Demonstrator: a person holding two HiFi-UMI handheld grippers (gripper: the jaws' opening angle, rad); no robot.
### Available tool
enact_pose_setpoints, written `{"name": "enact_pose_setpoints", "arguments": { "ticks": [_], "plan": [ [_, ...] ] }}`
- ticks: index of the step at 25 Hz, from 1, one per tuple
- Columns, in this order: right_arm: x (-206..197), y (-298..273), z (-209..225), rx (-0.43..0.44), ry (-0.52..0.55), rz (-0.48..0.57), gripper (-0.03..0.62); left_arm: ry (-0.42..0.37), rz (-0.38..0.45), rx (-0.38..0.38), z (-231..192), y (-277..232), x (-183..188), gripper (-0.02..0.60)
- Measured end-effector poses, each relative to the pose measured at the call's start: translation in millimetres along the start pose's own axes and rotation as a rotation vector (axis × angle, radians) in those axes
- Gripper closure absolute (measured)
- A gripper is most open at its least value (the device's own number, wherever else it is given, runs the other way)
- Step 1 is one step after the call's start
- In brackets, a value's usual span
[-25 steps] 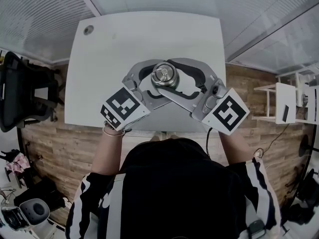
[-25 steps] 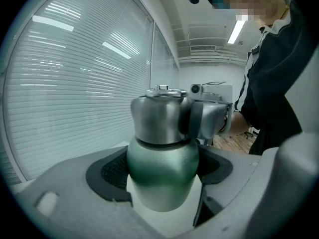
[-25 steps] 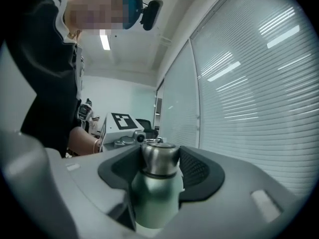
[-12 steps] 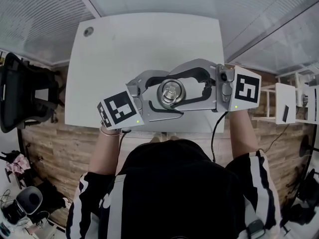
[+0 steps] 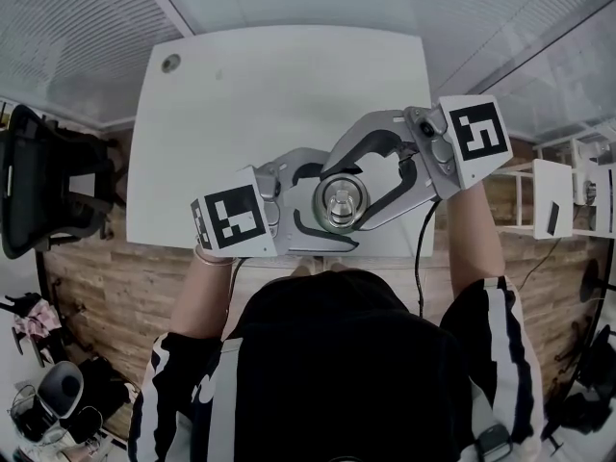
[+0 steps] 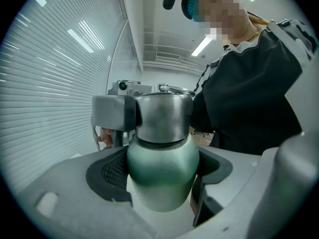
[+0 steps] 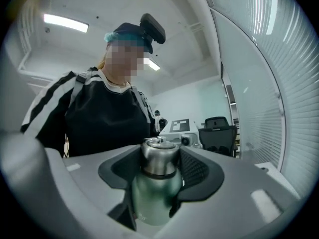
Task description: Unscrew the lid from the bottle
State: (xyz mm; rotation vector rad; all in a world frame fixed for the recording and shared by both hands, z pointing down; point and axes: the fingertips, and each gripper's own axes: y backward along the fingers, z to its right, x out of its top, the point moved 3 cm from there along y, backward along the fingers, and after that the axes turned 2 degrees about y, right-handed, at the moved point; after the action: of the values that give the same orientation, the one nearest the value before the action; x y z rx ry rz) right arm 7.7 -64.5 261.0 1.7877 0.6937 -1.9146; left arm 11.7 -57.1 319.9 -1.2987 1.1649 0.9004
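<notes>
A green metal bottle with a steel lid is held up over the front edge of the white table, close to the person's chest. My left gripper comes in from the left and is shut on the green body; both pads press its sides in the left gripper view. My right gripper reaches in from the upper right and is shut on the lid, with its dark pads on either side of the steel. The bottle's base is hidden.
A black office chair stands left of the table. A white shelf unit stands on the wooden floor at the right. A round cable hole sits in the table's far left corner.
Both grippers and the bottle have moved towards the person. The right gripper has swung round the lid from the lower right to the upper right. The left gripper has turned a little.
</notes>
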Motion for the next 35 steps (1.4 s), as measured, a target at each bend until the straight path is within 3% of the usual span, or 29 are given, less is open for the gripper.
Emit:
{"name": "enact_pose_setpoints", "arguments": {
  "ticks": [5, 19, 21, 23, 27, 31, 35],
  "plan": [
    [4, 2, -1, 0.163, -0.035, 0.03, 0.353, -0.01, 0.004, -0.064, 5, -3, 4, 0.196],
    [5, -4, 2, 0.314, -0.037, -0.012, 0.354, 0.02, -0.001, -0.142, 11, -1, 3, 0.196],
    [6, -3, 11, 0.241, -0.049, -0.012, 0.35, 0.032, 0.013, -0.109, 4, 5, 3, 0.196],
    [8, 2, 21, 0.106, -0.033, -0.001, 0.337, 0.046, 0.022, -0.035, -6, 12, 2, 0.196],
    [11, 8, 41, -0.253, 0.065, 0.012, 0.287, 0.077, 0.03, 0.166, -33, 30, -10, 0.196],
    [9, 11, 60, -0.668, 0.125, -0.015, 0.267, 0.123, -0.009, 0.35, -59, 45, -25, 0.196],
    [5, 6, 69, -0.929, 0.125, 0.015, 0.282, 0.151, -0.026, 0.478, -76, 56, -34, 0.196]
  ]
}}
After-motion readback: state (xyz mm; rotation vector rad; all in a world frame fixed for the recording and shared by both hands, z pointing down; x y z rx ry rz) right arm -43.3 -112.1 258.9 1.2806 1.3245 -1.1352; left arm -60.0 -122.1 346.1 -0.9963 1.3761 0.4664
